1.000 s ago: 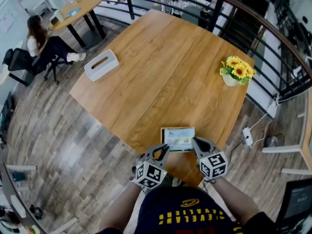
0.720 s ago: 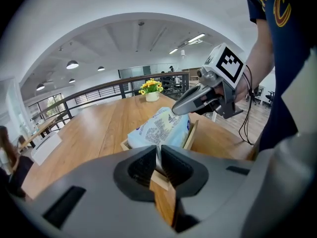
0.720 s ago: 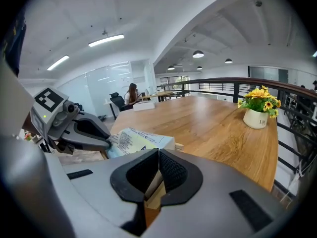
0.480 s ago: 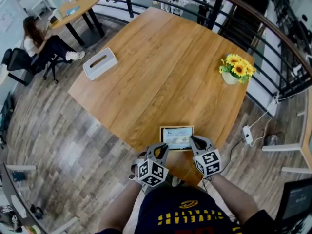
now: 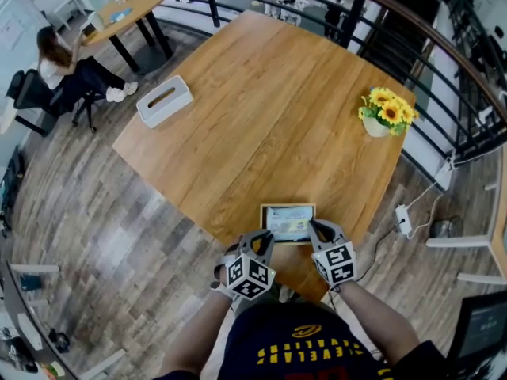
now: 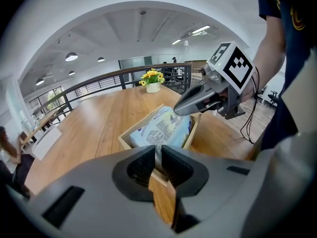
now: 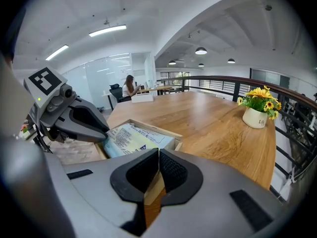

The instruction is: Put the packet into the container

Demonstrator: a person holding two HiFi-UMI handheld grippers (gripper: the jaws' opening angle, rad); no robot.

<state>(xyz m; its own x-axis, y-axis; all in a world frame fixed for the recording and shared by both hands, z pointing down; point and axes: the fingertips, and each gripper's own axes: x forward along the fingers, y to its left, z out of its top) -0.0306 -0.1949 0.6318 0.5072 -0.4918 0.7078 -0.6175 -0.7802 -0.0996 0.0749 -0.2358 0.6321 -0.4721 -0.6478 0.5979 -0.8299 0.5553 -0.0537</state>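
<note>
while the right gripper (image 7: 158, 153) has its jaws pressed fully together on nothing, the left gripper (image 6: 158, 151) shows only a thin slit between its jaws, with a pale strip of the packet (image 5: 289, 222) in it; whether the pads pinch that edge i cannot tell. both tips sit at the near side of the container (image 5: 287, 206), one toward each end of the packet, the right tip over its right end. the packet lies flat inside the shallow wooden container, printed face up, its long axis running side to side along the near edge of the table (image 5: 269, 117), one end toward each gripper. it is soft and pillowy, pale blue and white with small dark print, and nearly fills the container.
</note>
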